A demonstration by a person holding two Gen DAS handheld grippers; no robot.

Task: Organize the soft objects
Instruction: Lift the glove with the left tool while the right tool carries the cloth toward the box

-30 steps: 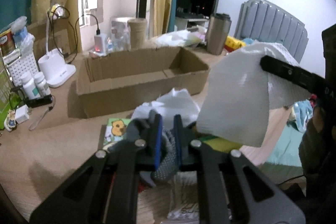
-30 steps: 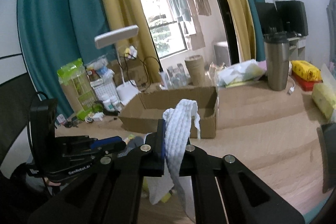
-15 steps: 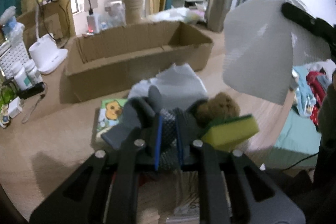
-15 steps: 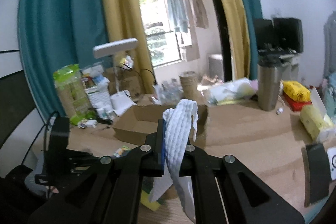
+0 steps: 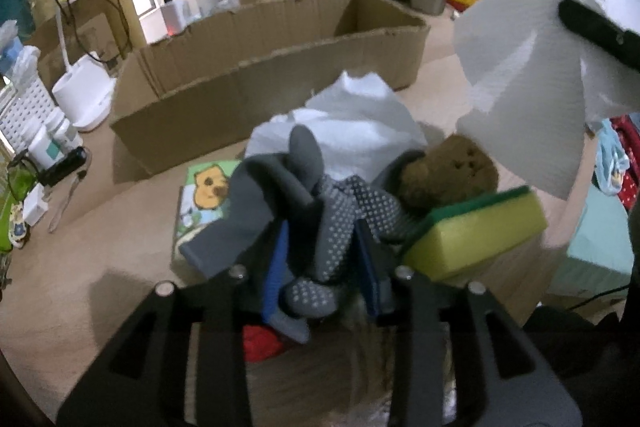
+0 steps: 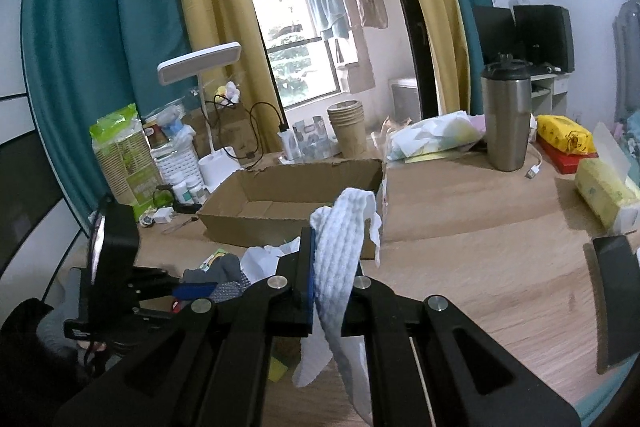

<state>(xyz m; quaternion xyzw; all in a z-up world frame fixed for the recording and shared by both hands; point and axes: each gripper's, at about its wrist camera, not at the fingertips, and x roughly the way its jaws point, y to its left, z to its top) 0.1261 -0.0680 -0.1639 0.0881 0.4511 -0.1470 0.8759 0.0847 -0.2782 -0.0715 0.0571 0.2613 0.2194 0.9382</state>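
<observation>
While the left gripper (image 5: 320, 247) is clamped on a grey dotted glove (image 5: 340, 223) at the near edge of the wooden table (image 6: 480, 267), the right gripper (image 6: 332, 267) pinches a white paper towel (image 6: 340, 259) that hangs up in the air, right of the pile. Under and around the glove lies a heap of soft things: a crumpled white tissue (image 5: 352, 123) just behind it, a brown sponge (image 5: 448, 171) to its right, and a yellow sponge with a green top (image 5: 480, 227) touching that one on the near side. A picture pack with a cartoon bear (image 5: 204, 195) lies flat to the left. Farther off sits an open cardboard box (image 5: 260, 75), and a steel tumbler (image 6: 506, 119) stands far right.
</observation>
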